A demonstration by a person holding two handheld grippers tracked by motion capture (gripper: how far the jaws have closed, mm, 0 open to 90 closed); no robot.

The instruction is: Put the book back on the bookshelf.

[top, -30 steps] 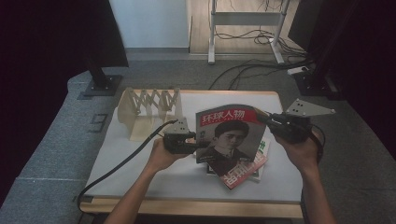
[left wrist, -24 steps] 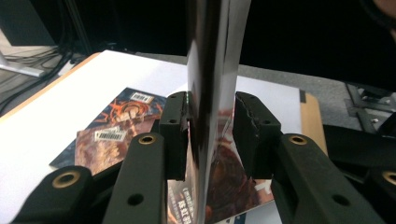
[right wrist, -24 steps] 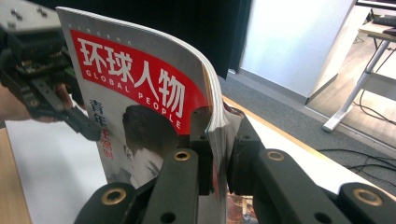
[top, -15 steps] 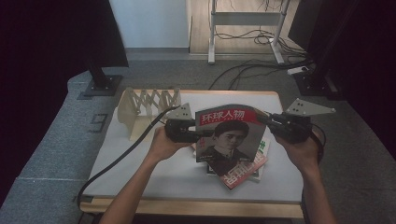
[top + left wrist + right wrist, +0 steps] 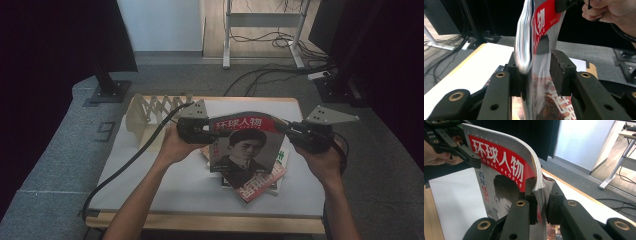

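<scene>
Mag (image 5: 245, 145) held upright above the table (image 5: 165, 190), cover facing the person, over a stack of other mags (image 5: 260, 185) lying flat. R gripper (image 5: 286, 129) clamped tight on the mag's right edge near the top; hand under it, forearm coming up from bottom right. L gripper (image 5: 212, 134) at the mag's left edge, hand cupped beneath, wrist bent inward. L jaws straddle the pages w/ a gap at one pad (image 5: 560, 70), so not clenched. Folding wooden rack (image 5: 160, 107) back left on table.
</scene>
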